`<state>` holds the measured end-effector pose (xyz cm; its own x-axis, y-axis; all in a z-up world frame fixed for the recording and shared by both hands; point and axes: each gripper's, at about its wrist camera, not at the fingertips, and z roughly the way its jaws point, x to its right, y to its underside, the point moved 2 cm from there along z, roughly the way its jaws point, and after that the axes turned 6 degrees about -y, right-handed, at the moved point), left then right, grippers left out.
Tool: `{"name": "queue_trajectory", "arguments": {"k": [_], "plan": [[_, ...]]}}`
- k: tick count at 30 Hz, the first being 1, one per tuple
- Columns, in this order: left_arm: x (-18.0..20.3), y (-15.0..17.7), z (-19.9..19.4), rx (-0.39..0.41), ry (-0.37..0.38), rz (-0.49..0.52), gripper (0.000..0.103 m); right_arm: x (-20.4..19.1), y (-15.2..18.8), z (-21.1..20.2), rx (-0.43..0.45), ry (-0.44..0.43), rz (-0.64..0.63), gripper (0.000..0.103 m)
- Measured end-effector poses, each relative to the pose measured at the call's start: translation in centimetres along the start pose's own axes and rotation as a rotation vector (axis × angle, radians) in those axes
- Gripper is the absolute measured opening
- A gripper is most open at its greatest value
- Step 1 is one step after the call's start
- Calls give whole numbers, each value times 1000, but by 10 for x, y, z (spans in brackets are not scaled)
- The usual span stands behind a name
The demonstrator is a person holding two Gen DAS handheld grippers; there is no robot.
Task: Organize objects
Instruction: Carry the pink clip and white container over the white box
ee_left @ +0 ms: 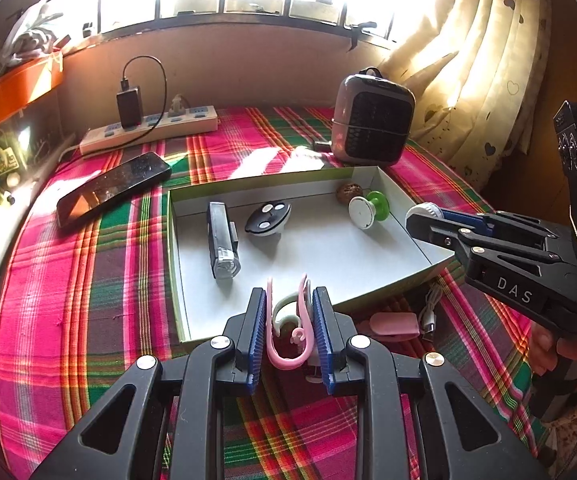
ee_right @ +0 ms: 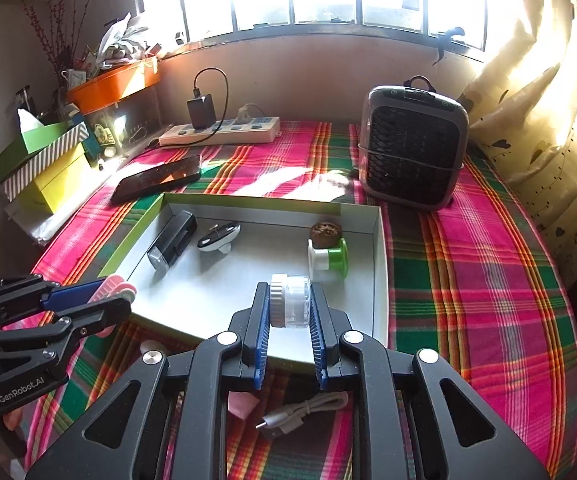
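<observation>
Above plaid cloth point(ee_left: 88, 264), left tongs point(ee_left: 288, 320) clench upright pink hooks point(ee_left: 288, 320); right tongs point(ee_right: 288, 312) clench sideways jar point(ee_right: 290, 300)

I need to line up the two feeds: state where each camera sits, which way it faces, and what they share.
Left wrist: rides the left gripper, facing the window over the white tray; its fingers clamp pink hooks; the right gripper shows.
Right wrist: rides the right gripper, same heading, clamping a clear jar; left gripper shows.
Shared: tray, phone, heater.

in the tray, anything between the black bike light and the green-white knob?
Yes: the black-and-white oval gadget sits between bike light and knob; both wrist views show it.
</observation>
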<state>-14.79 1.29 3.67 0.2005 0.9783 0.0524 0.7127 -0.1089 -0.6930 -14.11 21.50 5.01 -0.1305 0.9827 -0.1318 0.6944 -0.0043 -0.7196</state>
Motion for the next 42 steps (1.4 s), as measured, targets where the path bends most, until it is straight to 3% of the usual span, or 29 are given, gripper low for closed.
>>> {"name": "queue_trajectory", "arguments": {"k": [17, 42], "plan": [[-5, -18, 29, -13, -12, -3, 21, 2, -43, 51, -53, -46, -46, 20], [-3, -24, 67, -57, -42, 15, 21, -1, -45, 102, -150, -58, -63, 20]]}}
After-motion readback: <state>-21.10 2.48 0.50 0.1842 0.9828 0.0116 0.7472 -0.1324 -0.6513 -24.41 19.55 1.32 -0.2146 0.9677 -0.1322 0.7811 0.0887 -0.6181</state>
